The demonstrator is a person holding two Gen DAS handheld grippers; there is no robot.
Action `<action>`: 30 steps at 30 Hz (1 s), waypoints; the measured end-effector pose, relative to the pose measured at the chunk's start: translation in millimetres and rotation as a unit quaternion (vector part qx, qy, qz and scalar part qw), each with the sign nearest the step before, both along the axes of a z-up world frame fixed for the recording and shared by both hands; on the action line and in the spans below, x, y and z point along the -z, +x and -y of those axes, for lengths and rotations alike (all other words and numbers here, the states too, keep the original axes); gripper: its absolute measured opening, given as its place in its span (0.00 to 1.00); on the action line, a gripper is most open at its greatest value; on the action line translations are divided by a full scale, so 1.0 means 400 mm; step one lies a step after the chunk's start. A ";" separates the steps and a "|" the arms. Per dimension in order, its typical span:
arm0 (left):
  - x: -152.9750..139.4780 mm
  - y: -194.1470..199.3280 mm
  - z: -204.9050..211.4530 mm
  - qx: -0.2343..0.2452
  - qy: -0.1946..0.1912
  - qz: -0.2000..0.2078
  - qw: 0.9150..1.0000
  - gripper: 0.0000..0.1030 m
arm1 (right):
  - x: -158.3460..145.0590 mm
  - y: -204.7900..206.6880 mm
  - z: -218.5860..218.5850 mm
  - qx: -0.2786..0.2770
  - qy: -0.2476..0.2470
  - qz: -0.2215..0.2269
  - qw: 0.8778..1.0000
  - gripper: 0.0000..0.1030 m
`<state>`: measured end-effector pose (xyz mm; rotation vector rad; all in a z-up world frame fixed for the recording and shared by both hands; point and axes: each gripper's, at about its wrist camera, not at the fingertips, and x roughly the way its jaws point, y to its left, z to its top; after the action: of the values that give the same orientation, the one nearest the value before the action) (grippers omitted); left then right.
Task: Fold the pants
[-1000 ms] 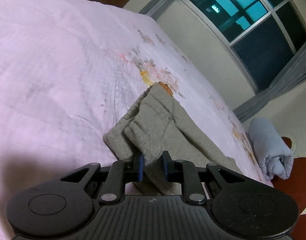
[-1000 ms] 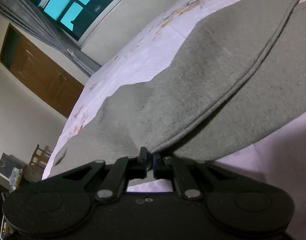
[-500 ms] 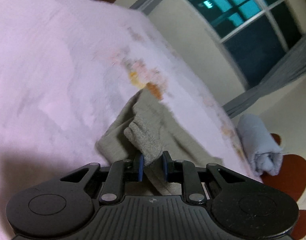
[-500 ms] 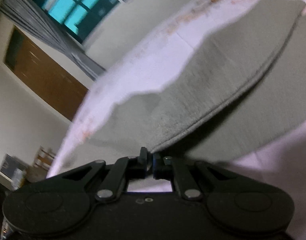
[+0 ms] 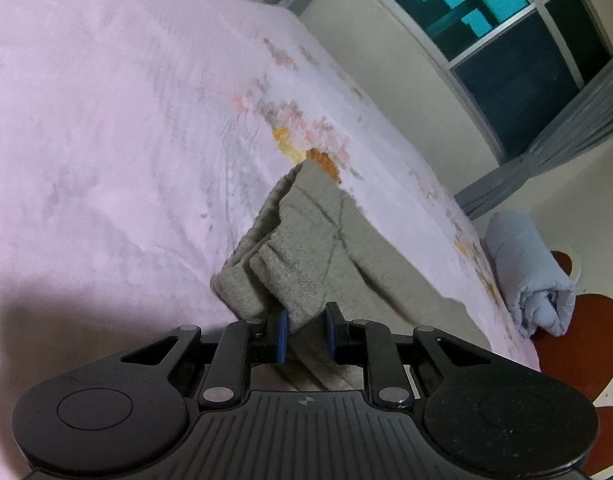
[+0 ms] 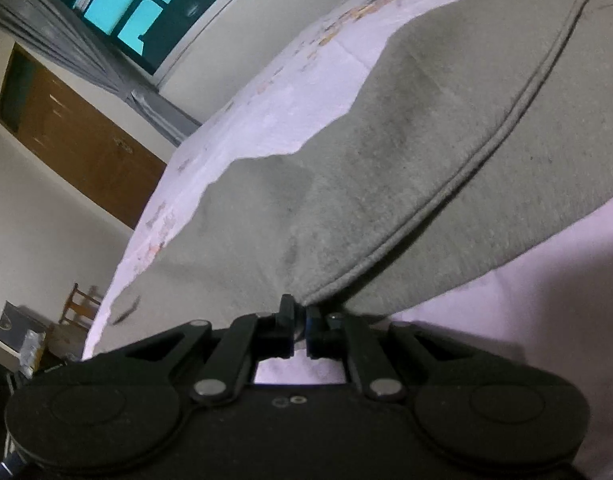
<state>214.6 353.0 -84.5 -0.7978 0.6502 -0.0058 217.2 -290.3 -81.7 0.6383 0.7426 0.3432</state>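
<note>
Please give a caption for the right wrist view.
Right gripper pinches the hem of grey pants lifted over a pink bedsheet.

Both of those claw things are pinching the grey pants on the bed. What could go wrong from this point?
1. The right gripper pinches only the very edge of the pants, so the cloth might slip out when pulled.
2. The left gripper holds a bunched, thick cuff; the fold may end up lumpy or uneven.
3. The pants lie close to the edge of the bedsheet in the left view, so part could slide off toward the floor.
</note>
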 end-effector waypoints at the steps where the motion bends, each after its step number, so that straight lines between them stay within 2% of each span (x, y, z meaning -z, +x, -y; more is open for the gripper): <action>1: 0.000 0.002 0.007 0.003 0.014 -0.004 1.000 0.19 | -0.004 -0.005 0.001 -0.001 -0.002 0.006 1.000 0.00; 3: 0.009 0.010 0.014 0.001 0.022 -0.013 1.000 0.21 | 0.002 0.002 -0.004 -0.001 -0.009 0.007 1.000 0.00; 4: 0.008 0.008 0.011 0.000 0.022 -0.010 1.000 0.22 | 0.017 -0.004 0.002 0.000 -0.002 -0.008 1.000 0.00; 5: 0.005 0.006 0.008 -0.002 0.021 -0.008 1.000 0.25 | 0.032 0.001 0.011 0.005 0.019 -0.017 1.000 0.00; 6: -0.001 0.007 0.010 -0.004 0.022 -0.005 1.000 0.35 | 0.036 0.007 0.024 0.009 0.045 -0.026 0.999 0.01; 7: -0.013 -0.003 0.014 -0.009 0.034 -0.001 0.999 0.47 | 0.030 -0.008 0.042 0.010 0.060 -0.031 0.998 0.06; 8: -0.034 -0.018 0.023 -0.031 0.071 -0.008 0.997 0.95 | 0.017 -0.015 0.051 0.017 0.064 -0.026 0.997 0.19; 9: -0.054 -0.035 0.036 -0.065 0.118 -0.015 0.991 1.00 | -0.005 -0.032 0.065 0.031 0.056 -0.008 0.998 0.40; 10: -0.073 -0.052 0.050 -0.090 0.161 -0.010 0.983 1.00 | -0.024 -0.049 0.082 0.043 0.049 0.008 0.998 0.50; 11: -0.084 -0.060 0.059 -0.092 0.174 -0.006 0.980 1.00 | -0.036 -0.064 0.105 0.052 0.051 0.020 0.997 0.62; 14: -0.117 -0.084 0.110 -0.087 0.176 0.016 0.980 1.00 | -0.072 -0.093 0.199 0.090 0.065 0.052 0.993 0.60; 18: -0.142 -0.056 0.276 -0.026 0.209 0.044 0.977 1.00 | -0.101 -0.096 0.353 0.166 0.085 0.073 0.980 0.52; 21: -0.131 -0.003 0.420 0.007 0.213 0.046 0.976 1.00 | -0.118 -0.068 0.426 0.207 0.062 0.076 0.973 0.45; 25: -0.108 0.064 0.635 0.054 0.210 0.041 0.975 1.00 | -0.108 -0.026 0.525 0.230 0.038 0.070 0.970 0.40; 30: -0.075 0.096 0.868 0.112 0.233 0.025 0.966 1.00 | -0.064 0.055 0.639 0.266 0.075 0.047 0.960 0.31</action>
<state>252.9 5.6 -54.7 -0.2674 0.6579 -0.0772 239.4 -546.0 -56.3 0.9284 0.4311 -0.0678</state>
